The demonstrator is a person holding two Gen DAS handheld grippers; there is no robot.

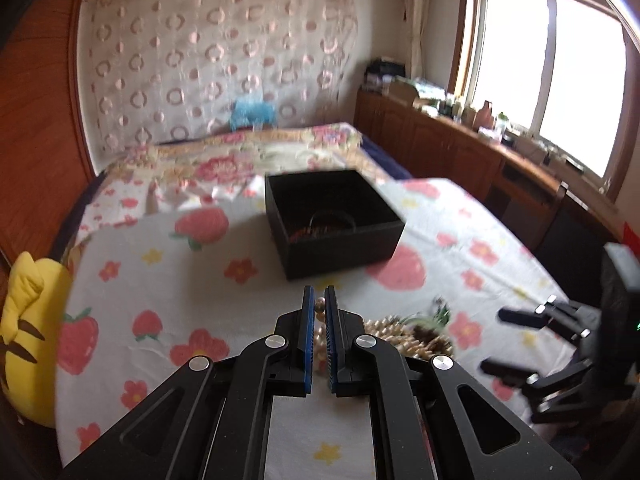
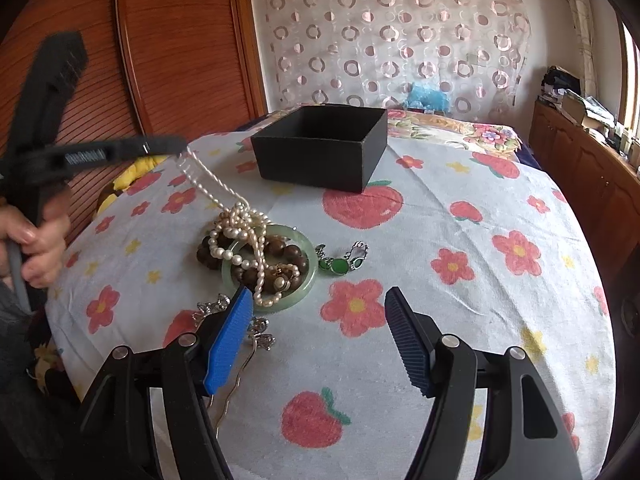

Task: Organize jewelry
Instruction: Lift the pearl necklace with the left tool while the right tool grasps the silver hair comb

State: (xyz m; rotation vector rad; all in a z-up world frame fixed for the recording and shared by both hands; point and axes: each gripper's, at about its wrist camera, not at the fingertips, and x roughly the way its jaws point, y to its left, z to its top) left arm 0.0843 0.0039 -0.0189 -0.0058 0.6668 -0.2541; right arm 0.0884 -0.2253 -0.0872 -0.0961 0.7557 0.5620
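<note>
Ribbed blue-padded left tool [image 1: 319, 300] pinching beaded pearl strand [image 2: 208, 188]; right tool [image 2: 320, 300] spread; matte black box [image 2: 320, 148].

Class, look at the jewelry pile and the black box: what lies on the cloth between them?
In the right wrist view, only bare flowered cloth separates the jewelry pile from the black box; nothing else.

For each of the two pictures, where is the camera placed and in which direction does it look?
Left wrist: sits on the left gripper, looks along its shut fingers over the bed toward the black box and window; the right gripper shows at the right edge.
Right wrist: sits on the right gripper, looks between open fingers at the jewelry pile; the left gripper lifts the pearl necklace, a hand holding it.
Shared: box, strawberry sheet, curtain.
</note>
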